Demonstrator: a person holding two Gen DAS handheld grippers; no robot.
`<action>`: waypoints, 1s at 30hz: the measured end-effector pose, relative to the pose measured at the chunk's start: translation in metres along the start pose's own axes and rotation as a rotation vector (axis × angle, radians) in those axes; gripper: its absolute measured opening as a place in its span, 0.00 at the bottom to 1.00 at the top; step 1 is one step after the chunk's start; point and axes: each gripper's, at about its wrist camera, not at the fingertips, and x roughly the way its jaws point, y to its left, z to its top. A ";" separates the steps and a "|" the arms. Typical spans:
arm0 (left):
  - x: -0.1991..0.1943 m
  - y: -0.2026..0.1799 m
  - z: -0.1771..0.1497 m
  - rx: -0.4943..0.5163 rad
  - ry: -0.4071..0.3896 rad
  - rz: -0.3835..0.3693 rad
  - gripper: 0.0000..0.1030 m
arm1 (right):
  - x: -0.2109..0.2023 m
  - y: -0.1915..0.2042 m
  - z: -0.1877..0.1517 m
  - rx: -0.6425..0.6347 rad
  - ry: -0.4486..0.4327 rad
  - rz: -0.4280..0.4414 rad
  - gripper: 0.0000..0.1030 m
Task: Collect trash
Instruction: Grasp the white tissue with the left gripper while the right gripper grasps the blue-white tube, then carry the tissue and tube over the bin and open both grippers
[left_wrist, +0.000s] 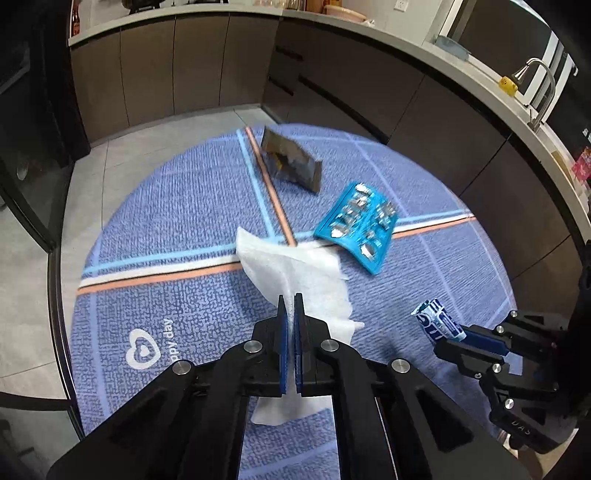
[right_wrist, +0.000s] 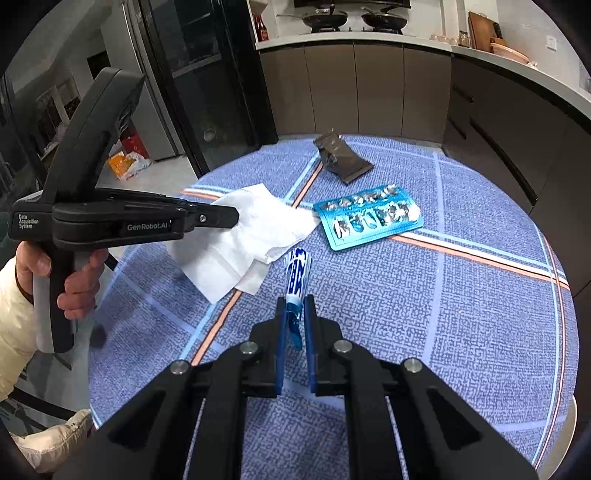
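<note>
The left gripper has its jaws pressed together on a white paper tissue, which drapes forward over the blue round rug and hangs out below the pads; in the right wrist view the gripper's tips are hidden behind the tissue's edge; the right gripper is clamped on the crimped end of a blue-and-white wrapper, whose print is too blurred to read; the blue blister tray lies on the rug beyond the tissue, its pockets holding crumpled silver foil, contents unclear; a dark foil packet lies farther back, torn open; a hand in a cream sleeve grips the left handle, cut off at the frame edge.
</note>
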 end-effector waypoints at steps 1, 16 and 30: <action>-0.006 -0.002 0.000 0.002 -0.007 -0.002 0.02 | -0.003 0.000 0.000 0.000 -0.006 0.002 0.10; -0.070 -0.080 0.008 0.104 -0.123 -0.067 0.02 | -0.086 -0.016 -0.007 0.043 -0.176 -0.033 0.10; -0.085 -0.193 0.023 0.250 -0.180 -0.167 0.02 | -0.177 -0.081 -0.051 0.182 -0.317 -0.161 0.10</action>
